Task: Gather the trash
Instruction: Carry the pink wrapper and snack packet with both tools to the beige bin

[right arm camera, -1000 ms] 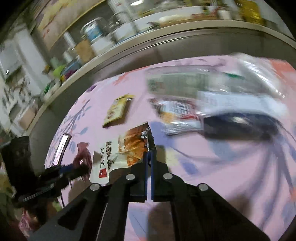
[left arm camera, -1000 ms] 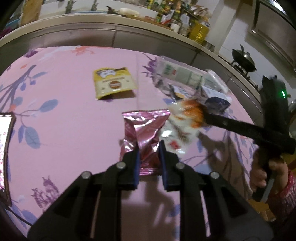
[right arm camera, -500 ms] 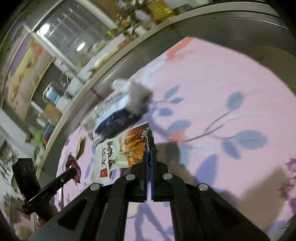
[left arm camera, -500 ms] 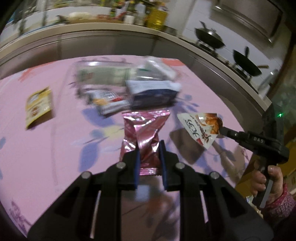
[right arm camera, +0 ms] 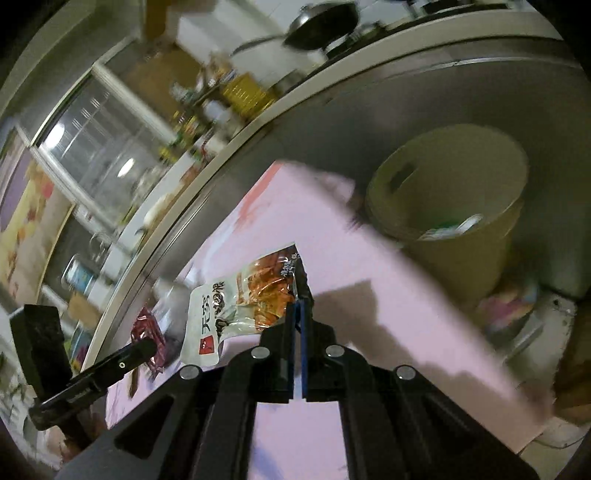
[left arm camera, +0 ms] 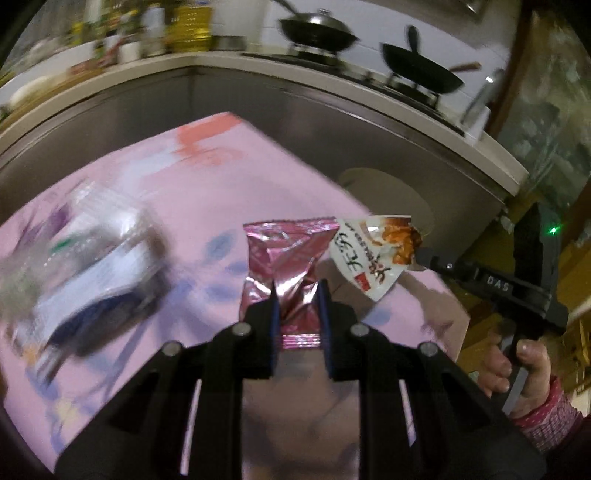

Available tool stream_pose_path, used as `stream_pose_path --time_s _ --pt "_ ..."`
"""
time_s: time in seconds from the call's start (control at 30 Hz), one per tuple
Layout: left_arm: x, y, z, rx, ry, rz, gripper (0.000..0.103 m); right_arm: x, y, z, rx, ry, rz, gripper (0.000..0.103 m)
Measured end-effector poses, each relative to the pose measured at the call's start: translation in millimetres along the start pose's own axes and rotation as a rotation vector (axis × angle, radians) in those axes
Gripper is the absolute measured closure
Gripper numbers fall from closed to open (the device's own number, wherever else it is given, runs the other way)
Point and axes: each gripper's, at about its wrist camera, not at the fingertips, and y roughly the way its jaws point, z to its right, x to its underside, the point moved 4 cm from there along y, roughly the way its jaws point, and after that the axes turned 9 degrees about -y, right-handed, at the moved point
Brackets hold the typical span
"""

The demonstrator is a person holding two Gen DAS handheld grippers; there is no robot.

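Observation:
My left gripper [left arm camera: 297,299] is shut on a crumpled pink foil wrapper [left arm camera: 286,258] and holds it above the pink tablecloth. My right gripper [right arm camera: 298,314] is shut on a white and orange snack packet [right arm camera: 240,299]. The packet also shows in the left wrist view [left arm camera: 373,247], held beside the pink wrapper by the right gripper [left arm camera: 421,256]. The left gripper with the pink wrapper [right arm camera: 147,332] shows in the right wrist view. A tan bin [right arm camera: 461,225] stands off the table's corner, with some trash inside.
Blurred packets and a clear plastic bag [left arm camera: 85,251] lie on the pink tablecloth [left arm camera: 207,192] to the left. A grey counter [left arm camera: 332,122] with pans [left arm camera: 317,33] runs behind the table. The bin's rim shows past the table edge [left arm camera: 384,192].
Both grippers have swung right with their wrappers, from the middle of the table to its corner. The tan bin has come into view. Both grips are unchanged.

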Motion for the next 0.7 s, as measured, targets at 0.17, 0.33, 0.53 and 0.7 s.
stream_pose_path --time_s 0.17,0.33,0.53,0.7 --pt "-46.8 66.2 61.8 0.050 0.095 -0.039 0.085 -39.3 -10.3 66.6 0.105 0.063 0.078 0.103" --pt "-83.0 133.3 111.9 0.091 0.156 -0.095 0.085 -61.8 -12.0 121.3 0.195 0.119 0.117 0.103" --pt "-98.0 199.4 140.8 0.088 0.190 -0.159 0.085 -78.8 2.0 161.4 0.285 0.124 0.110 0.103" --pt "-97.2 237.1 147.9 0.030 0.190 -0.215 0.050 -76.9 18.5 173.7 0.296 0.146 0.093 0.099"
